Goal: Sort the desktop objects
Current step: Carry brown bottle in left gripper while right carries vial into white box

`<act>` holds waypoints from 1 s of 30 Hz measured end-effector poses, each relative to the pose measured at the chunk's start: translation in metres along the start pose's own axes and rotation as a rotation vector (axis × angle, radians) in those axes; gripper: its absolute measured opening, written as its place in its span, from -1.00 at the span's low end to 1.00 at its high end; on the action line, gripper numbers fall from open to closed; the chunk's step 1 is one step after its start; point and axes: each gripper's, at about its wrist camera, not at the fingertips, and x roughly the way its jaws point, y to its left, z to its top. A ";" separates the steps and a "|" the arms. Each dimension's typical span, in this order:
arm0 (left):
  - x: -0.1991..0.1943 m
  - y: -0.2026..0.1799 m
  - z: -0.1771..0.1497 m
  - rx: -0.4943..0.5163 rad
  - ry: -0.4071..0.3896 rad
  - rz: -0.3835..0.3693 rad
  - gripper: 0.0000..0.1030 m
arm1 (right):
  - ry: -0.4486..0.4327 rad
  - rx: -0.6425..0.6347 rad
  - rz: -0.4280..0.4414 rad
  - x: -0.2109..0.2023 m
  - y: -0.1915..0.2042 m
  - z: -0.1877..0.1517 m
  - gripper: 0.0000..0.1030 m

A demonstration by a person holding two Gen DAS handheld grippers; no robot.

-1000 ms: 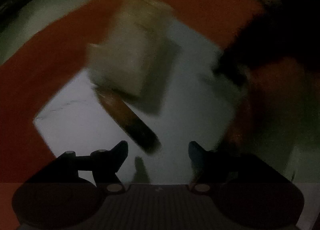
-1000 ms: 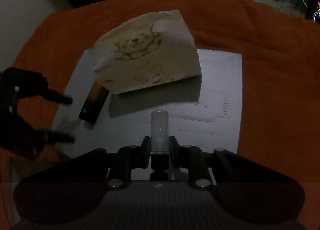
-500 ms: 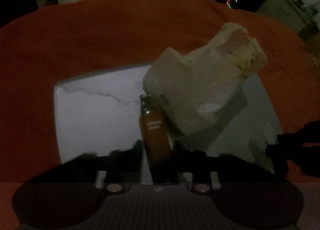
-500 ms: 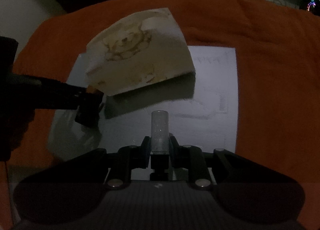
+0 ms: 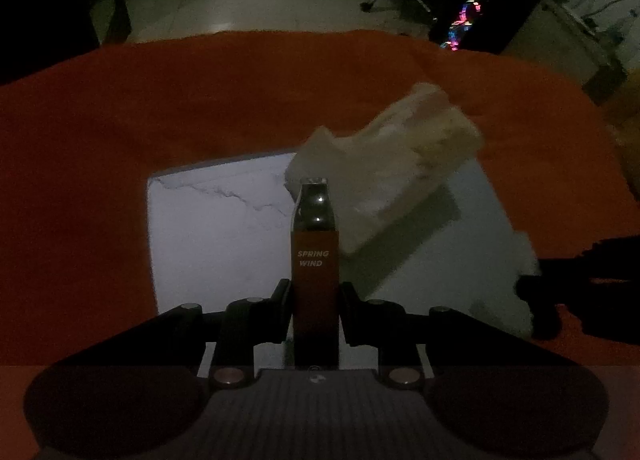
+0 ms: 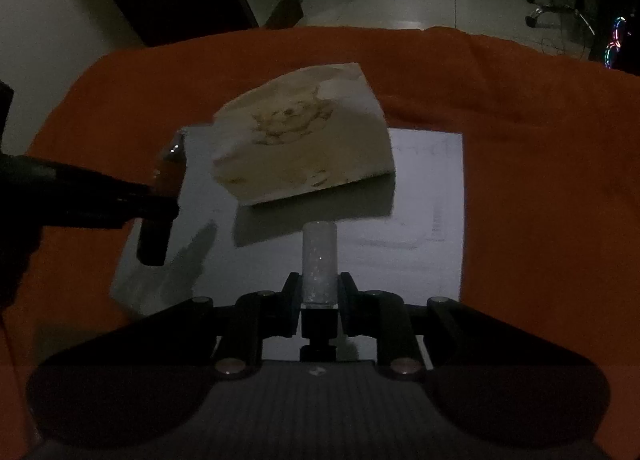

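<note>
A brown-orange stick-shaped device (image 5: 315, 256) printed "SPRING WIND" is lifted off the white sheet (image 5: 216, 228). My left gripper (image 5: 315, 292) is shut on its lower half, jaws closing tight. Right behind it lies the cream bear-print pouch (image 5: 384, 176). In the right wrist view my right gripper (image 6: 319, 292) is shut on a clear glittery tube (image 6: 319, 260), which sticks out forward above the white sheet (image 6: 424, 196). The pouch (image 6: 304, 144) sits ahead of it. At the left, the left gripper (image 6: 160, 204) holds the device (image 6: 170, 164) tilted.
An orange cloth (image 6: 520, 140) covers the table under the sheet. Beyond its far edge are a dim floor, an office chair base (image 6: 548, 8) and coloured lights (image 5: 464, 24). The right gripper (image 5: 560, 300) shows at the right edge of the left wrist view.
My left gripper turned, closed on the brown-orange device beside the pouch and lifted it off the sheet. The right gripper rose slightly, still holding the tube.
</note>
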 end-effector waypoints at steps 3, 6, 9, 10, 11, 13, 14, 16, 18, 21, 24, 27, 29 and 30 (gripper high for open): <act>-0.026 -0.002 -0.013 0.001 -0.013 -0.013 -0.60 | 0.000 0.029 0.030 -0.013 0.003 -0.006 -0.58; -0.049 -0.005 -0.023 0.008 -0.030 -0.038 -0.60 | -0.022 0.028 0.029 -0.034 0.010 -0.012 -0.58; -0.069 -0.010 -0.036 -0.006 -0.041 -0.048 -0.60 | -0.055 0.022 0.033 -0.061 0.019 -0.020 -0.58; -0.076 -0.012 -0.042 -0.011 -0.045 -0.051 -0.60 | -0.067 0.021 0.036 -0.070 0.023 -0.023 -0.58; -0.083 -0.015 -0.049 -0.010 -0.047 -0.057 -0.60 | -0.076 0.017 0.040 -0.079 0.027 -0.028 -0.58; -0.097 -0.022 -0.065 -0.006 -0.050 -0.069 -0.60 | -0.090 0.008 0.051 -0.098 0.036 -0.038 -0.58; -0.103 -0.026 -0.074 0.001 -0.050 -0.079 -0.60 | -0.095 0.002 0.058 -0.107 0.040 -0.044 -0.58; -0.116 -0.036 -0.093 0.014 -0.050 -0.094 -0.60 | -0.104 -0.011 0.072 -0.123 0.051 -0.059 -0.58; -0.126 -0.049 -0.119 0.030 -0.037 -0.109 -0.60 | -0.100 -0.023 0.083 -0.135 0.061 -0.079 -0.58; -0.124 -0.068 -0.158 0.052 0.029 -0.131 -0.60 | -0.051 -0.028 0.097 -0.136 0.072 -0.117 -0.58; -0.108 -0.078 -0.193 0.036 0.126 -0.140 -0.60 | 0.028 -0.031 0.099 -0.121 0.082 -0.157 -0.58; -0.090 -0.082 -0.218 0.012 0.183 -0.125 -0.60 | 0.109 -0.040 0.079 -0.098 0.090 -0.193 -0.58; -0.078 -0.086 -0.228 0.016 0.209 -0.104 -0.59 | 0.147 -0.038 0.065 -0.083 0.093 -0.210 -0.58; -0.072 -0.088 -0.232 0.021 0.220 -0.090 -0.60 | 0.166 -0.037 0.058 -0.076 0.094 -0.218 -0.58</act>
